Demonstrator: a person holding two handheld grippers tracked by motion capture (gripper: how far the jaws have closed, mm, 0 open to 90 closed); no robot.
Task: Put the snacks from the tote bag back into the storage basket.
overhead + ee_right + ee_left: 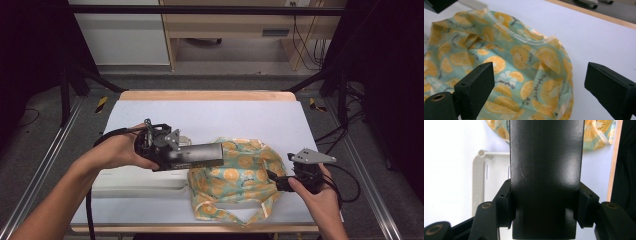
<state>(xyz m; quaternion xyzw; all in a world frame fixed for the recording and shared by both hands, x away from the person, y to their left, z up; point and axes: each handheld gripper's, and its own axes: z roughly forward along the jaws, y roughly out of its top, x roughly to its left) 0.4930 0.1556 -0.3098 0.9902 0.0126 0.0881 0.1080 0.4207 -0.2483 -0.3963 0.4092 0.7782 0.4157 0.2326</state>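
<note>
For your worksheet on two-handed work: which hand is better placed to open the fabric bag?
Right. The right gripper stands open at the bag; the left gripper is shut on a black box.

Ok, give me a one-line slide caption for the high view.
Left gripper holds a black box over the orange-print bag while the open right gripper reaches toward the bag's edge.

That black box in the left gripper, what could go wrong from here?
The black box is gripped at one end only and sticks out level over the orange-print bag, so it might tilt or slip. The bag lies slack, its opening unheld: the right gripper is open above the cloth, so the box could snag.
</note>
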